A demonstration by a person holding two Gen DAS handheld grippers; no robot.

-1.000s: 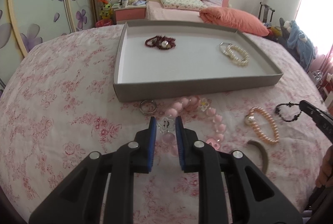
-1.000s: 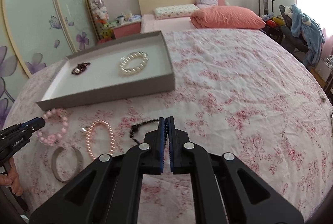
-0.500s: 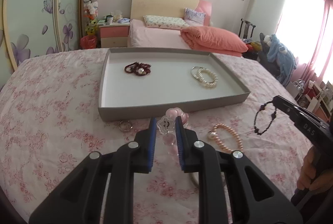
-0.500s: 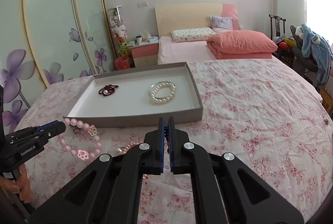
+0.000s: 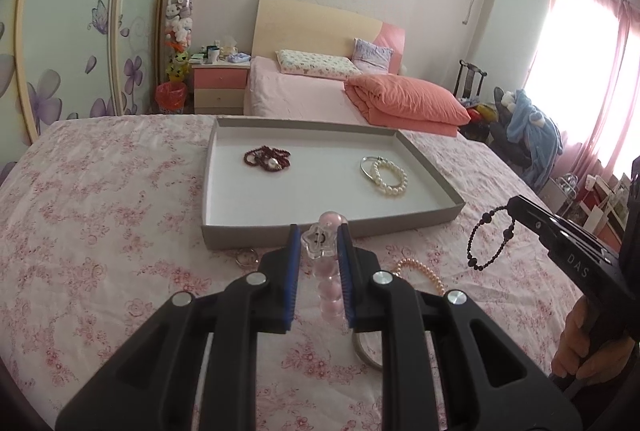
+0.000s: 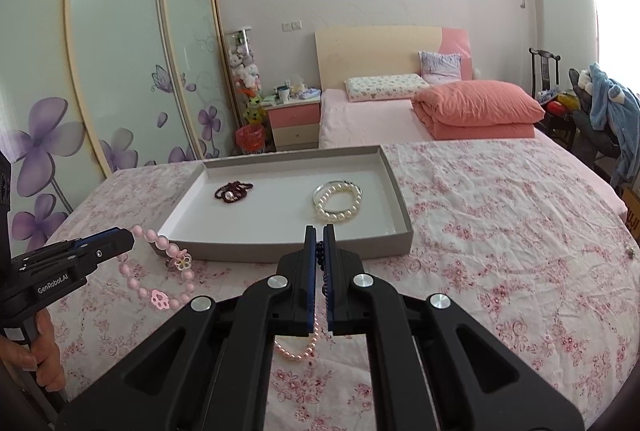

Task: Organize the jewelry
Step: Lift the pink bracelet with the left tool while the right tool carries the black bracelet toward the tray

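Observation:
My left gripper point(image 5: 318, 231) is shut on a pink bead bracelet point(image 5: 325, 283) and holds it in the air before the grey tray point(image 5: 332, 227); the bracelet hangs from it in the right wrist view point(image 6: 160, 271). My right gripper point(image 6: 319, 231) is shut on a black bead bracelet point(image 5: 490, 239), lifted above the bedspread right of the tray. The tray point(image 6: 288, 253) holds a dark red bracelet point(image 5: 266, 157) and a white pearl bracelet with a silver bangle point(image 5: 386, 175). A peach pearl bracelet point(image 5: 420, 271) lies on the spread.
A small silver ring point(image 5: 247, 257) lies by the tray's front left corner. A grey bangle point(image 5: 362, 353) lies under my left gripper. The floral bedspread point(image 6: 500, 231) stretches right. A second bed with an orange quilt point(image 5: 404, 99) stands behind.
Both grippers have risen from the bedspread, each lifting its bracelet clear of the surface and toward the tray's front edge.

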